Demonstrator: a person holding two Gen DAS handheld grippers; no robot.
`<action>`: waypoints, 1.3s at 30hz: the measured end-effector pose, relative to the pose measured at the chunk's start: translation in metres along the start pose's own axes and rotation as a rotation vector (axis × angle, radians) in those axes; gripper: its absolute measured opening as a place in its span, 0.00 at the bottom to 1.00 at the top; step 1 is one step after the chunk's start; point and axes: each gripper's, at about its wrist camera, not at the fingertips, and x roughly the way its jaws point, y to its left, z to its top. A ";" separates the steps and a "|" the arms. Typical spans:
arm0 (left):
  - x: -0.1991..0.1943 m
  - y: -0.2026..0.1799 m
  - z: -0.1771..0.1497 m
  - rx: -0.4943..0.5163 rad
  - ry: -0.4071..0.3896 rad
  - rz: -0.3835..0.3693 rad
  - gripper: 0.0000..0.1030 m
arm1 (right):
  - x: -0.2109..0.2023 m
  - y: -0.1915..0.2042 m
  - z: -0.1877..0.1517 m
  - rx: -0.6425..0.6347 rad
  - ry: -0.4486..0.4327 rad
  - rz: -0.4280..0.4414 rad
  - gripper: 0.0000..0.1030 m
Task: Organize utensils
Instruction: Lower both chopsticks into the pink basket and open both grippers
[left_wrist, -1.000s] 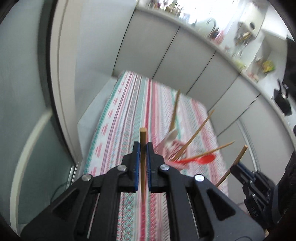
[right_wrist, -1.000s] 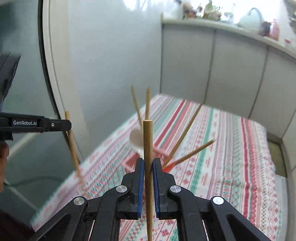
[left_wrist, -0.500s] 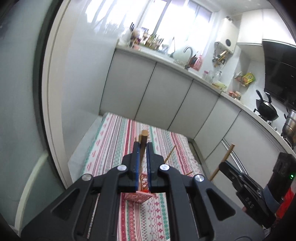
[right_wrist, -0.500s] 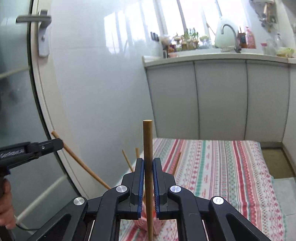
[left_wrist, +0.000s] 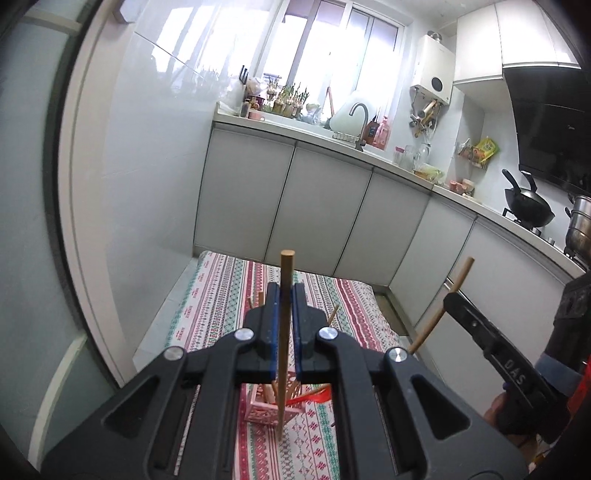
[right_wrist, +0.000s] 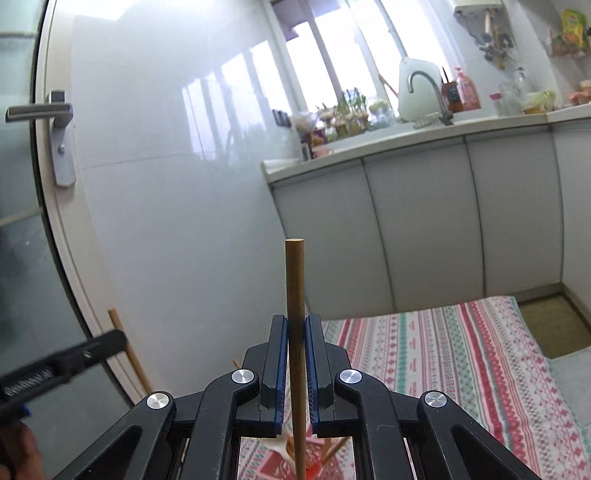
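Note:
My left gripper (left_wrist: 285, 291) is shut on a wooden chopstick (left_wrist: 286, 273) that stands upright between its blue pads. Below it, a pink utensil holder (left_wrist: 266, 410) sits on the striped tablecloth (left_wrist: 218, 295), with several chopsticks and a red spoon (left_wrist: 319, 393) in it. My right gripper (right_wrist: 295, 325) is shut on a second upright wooden chopstick (right_wrist: 294, 280); the holder (right_wrist: 269, 467) shows under its jaws. In the left wrist view the right gripper (left_wrist: 452, 295) appears at the right with its chopstick (left_wrist: 461, 275). In the right wrist view the left gripper (right_wrist: 118, 338) enters from the left.
Grey kitchen cabinets (left_wrist: 325, 206) and a counter with a sink tap (left_wrist: 360, 114) stand beyond the table. A glass door with a metal handle (right_wrist: 40, 110) is at the left. A wok (left_wrist: 528, 206) sits on the stove at the far right.
Both grippers rose and tilted up with their chopsticks. The holder slid from the middle of each view to below the jaws, and the cabinets and window came into sight.

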 end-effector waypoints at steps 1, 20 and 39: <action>0.000 -0.001 -0.001 0.000 -0.005 0.000 0.07 | 0.000 0.000 0.001 0.004 -0.007 -0.001 0.07; 0.045 -0.002 -0.014 0.098 -0.058 0.062 0.07 | 0.027 -0.011 -0.004 0.100 -0.058 -0.007 0.07; 0.072 0.010 -0.036 0.066 0.105 0.014 0.22 | 0.068 0.002 -0.029 0.034 -0.021 -0.065 0.07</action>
